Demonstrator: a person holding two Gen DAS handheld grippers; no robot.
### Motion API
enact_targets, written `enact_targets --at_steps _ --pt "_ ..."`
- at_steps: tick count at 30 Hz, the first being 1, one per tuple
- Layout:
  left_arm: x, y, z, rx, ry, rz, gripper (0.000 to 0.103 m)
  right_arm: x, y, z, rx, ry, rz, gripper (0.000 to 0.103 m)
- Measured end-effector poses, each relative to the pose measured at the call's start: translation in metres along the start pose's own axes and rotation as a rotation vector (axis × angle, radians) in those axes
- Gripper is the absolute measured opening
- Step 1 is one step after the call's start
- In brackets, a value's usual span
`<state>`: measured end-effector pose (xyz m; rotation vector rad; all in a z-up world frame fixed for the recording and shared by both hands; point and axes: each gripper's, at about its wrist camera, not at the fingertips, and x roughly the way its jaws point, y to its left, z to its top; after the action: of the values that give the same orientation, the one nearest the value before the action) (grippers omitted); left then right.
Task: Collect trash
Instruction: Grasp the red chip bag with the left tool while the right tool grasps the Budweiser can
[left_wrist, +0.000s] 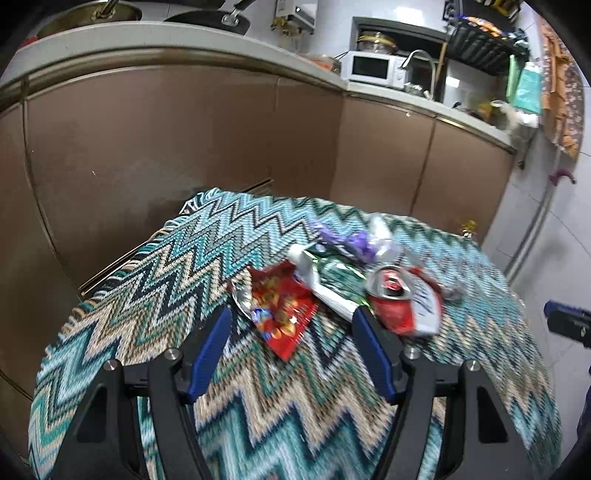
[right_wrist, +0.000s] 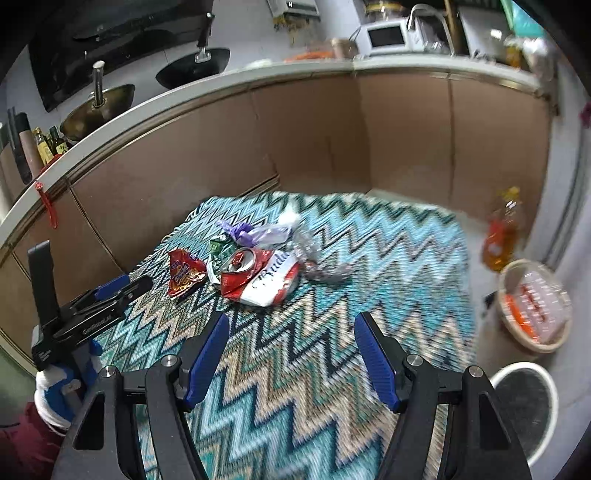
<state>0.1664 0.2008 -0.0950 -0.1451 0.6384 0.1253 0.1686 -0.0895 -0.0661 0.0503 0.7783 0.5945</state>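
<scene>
So there's a little heap of trash sitting on a table covered with a teal, tan and black zigzag-woven cloth (right_wrist: 332, 332). Front and centre is a crushed red-and-white aluminium drink can (right_wrist: 260, 275), squashed flat-ish, its silver top with the pull-tab hole tilted up toward the cameras. Just left of it is a crumpled red foil snack wrapper (right_wrist: 184, 273) with yellow print, torn open. Between those two, a green-and-white wrapper (left_wrist: 332, 284) lies partly tucked under the can. Behind them there's a scrunched purple plastic wrapper (right_wrist: 240, 229) touching a wad of clear, silvery plastic film (right_wrist: 314, 254).

Left gripper (left_wrist: 291, 325) has its blue-padded jaws spread wide with nothing between them, hovering just short of the red wrapper. Right gripper (right_wrist: 291, 328), same deal: wide apart, empty, near the can.
</scene>
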Motion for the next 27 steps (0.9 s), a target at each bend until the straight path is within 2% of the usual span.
enact_targets --at_steps 2,4,6,11,15,22,25,26,27 --pt "0.015 0.003 0.004 -0.003 0.013 0.007 0.065 0.021 -0.005 0.002 0.026 0.03 0.046 0.068" --pt "0.027 0.006 0.007 0.002 0.023 0.017 0.055 0.046 -0.011 0.004 0.052 0.065 0.086 0.068" --pt "0.04 0.009 0.01 -0.003 0.039 0.019 0.05 0.063 -0.016 0.006 0.074 0.089 0.115 0.068" --pt "0.063 0.013 0.012 -0.011 0.064 0.023 0.045 0.101 -0.03 0.015 0.156 0.124 0.182 0.068" --pt "0.074 0.019 0.008 -0.031 0.083 0.005 0.037 0.127 -0.04 0.02 0.203 0.152 0.212 0.068" --pt "0.08 0.027 0.005 -0.08 0.099 -0.041 0.025 0.148 -0.037 0.032 0.186 0.149 0.267 0.069" --pt "0.08 0.029 0.004 -0.096 0.102 -0.059 0.023 0.151 -0.035 0.033 0.166 0.147 0.283 0.069" --pt "0.081 0.03 0.004 -0.102 0.104 -0.064 0.022 0.153 -0.033 0.033 0.166 0.148 0.29 0.068" --pt "0.081 0.03 0.004 -0.106 0.105 -0.068 0.017 0.154 -0.032 0.033 0.164 0.152 0.301 0.058"
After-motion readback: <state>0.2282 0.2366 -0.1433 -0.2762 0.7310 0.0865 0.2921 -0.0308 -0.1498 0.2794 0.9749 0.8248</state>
